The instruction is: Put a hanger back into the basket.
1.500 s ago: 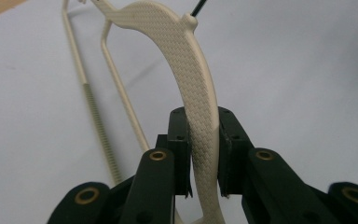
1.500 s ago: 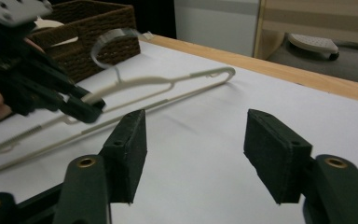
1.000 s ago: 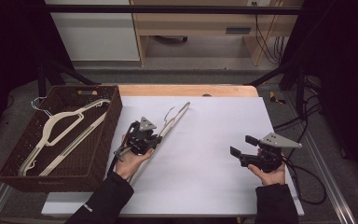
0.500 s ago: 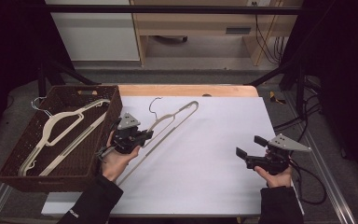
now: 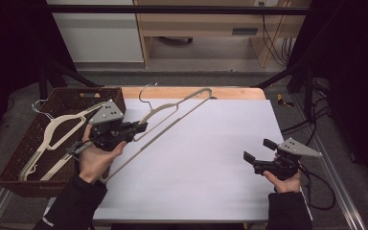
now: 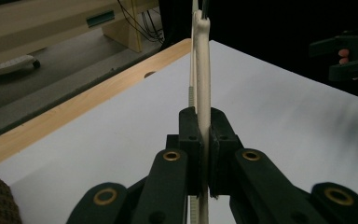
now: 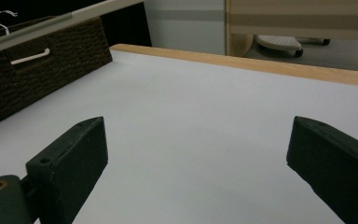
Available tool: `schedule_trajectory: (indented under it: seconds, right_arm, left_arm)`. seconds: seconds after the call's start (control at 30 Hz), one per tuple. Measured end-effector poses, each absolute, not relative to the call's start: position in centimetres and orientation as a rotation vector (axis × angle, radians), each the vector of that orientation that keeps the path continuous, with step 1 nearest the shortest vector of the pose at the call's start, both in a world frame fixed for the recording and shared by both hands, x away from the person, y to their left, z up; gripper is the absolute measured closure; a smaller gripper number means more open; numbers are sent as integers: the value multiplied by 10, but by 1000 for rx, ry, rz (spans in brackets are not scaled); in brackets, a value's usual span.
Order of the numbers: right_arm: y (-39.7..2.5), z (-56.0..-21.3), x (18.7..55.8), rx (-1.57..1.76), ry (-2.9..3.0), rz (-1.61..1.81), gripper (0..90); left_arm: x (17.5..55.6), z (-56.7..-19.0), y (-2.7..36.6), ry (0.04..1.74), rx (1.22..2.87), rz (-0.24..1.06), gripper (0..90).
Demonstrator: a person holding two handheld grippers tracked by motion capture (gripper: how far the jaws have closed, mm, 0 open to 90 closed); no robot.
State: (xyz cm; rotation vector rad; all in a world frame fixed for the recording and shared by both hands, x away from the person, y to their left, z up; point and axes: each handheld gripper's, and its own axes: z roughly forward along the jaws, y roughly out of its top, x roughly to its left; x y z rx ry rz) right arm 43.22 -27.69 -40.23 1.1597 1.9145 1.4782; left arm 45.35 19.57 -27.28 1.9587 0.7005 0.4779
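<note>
Left gripper [image 5: 141, 128], near the table's left edge: jaws clamped on a cream hanger [image 5: 172, 117]; the left gripper view shows the hanger's arm [image 6: 202, 84] pinched edge-on between the pads, where the high view shows the whole frame lifted, slanting from near-left toward the far wooden edge [image 5: 191, 92], hook uppermost. Right gripper [image 5: 257, 154], near-right over the white table [image 5: 211, 158]: jaws wide apart, holding nothing. Left of the table, a brown wicker basket [image 5: 17, 165] holds more hangers [image 5: 60, 129].

Lab recording rig, black frame [image 5: 172, 9], dark curtains, loose cables [image 5: 273, 36], white-topped table [image 5: 211, 158]
</note>
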Motion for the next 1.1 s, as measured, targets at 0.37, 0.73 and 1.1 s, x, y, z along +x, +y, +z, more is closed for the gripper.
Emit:
schedule_trajectory:
  seconds: [0.37,0.73,1.1]
  right_arm:
    - [-276,-401,431,1128,1915,1492,39]
    - [-274,-400,430,1106,1919,1486,29]
    - [-273,-402,431,1113,1926,1473,26]
  left_arm:
    - [459,-246,241,729,1920,499,862]
    - [468,-237,301,789,1907,564,862]
    - [480,-246,353,840,1895,606,862]
